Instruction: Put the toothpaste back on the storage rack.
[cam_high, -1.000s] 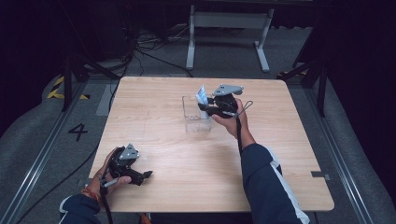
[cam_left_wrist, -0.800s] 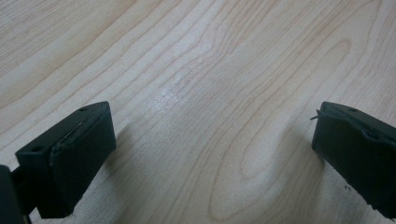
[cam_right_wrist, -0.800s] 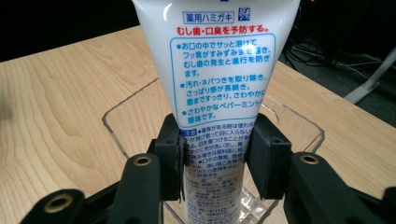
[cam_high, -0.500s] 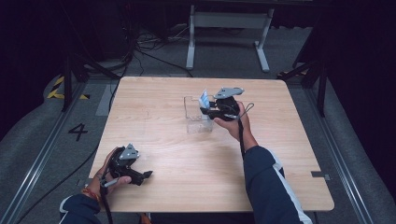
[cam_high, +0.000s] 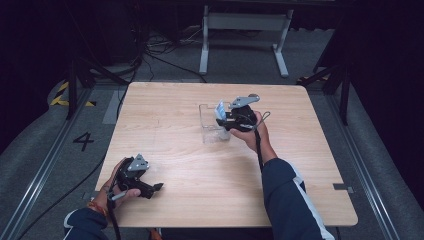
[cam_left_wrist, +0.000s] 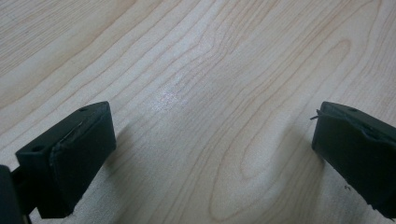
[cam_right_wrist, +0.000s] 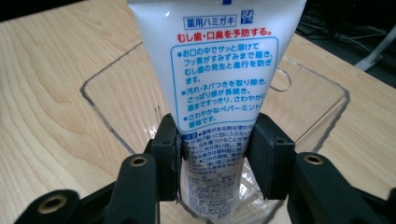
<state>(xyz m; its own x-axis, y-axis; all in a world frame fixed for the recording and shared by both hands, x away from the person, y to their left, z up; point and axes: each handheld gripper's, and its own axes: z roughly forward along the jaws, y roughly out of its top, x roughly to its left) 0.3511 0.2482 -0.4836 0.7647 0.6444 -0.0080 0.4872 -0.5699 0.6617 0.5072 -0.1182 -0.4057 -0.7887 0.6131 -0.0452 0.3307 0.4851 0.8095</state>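
Observation:
A white toothpaste tube (cam_right_wrist: 219, 60) with blue and red print stands upright between the pads of my right gripper (cam_right_wrist: 215, 140). The pads touch both its sides, and the jaws have just eased open a little with the tube still between them. The tube's lower end reaches into a clear plastic container (cam_right_wrist: 116, 126) on the table. From above, the right gripper (cam_high: 222, 117) holds the tube (cam_high: 220, 109) over the container (cam_high: 210, 131) near the table's middle. My left gripper (cam_high: 152, 190) rests low at the front left, open (cam_left_wrist: 215, 154) over bare wood.
The wooden table (cam_high: 200, 165) has rounded corners, and a dark floor with cables surrounds it. A metal stand (cam_high: 245, 22) is behind the far edge. The person's right sleeve (cam_high: 290, 200) reaches in from the front.
The right gripper and the tube have shifted slightly to the right and lower in the high view. The left gripper has stayed put.

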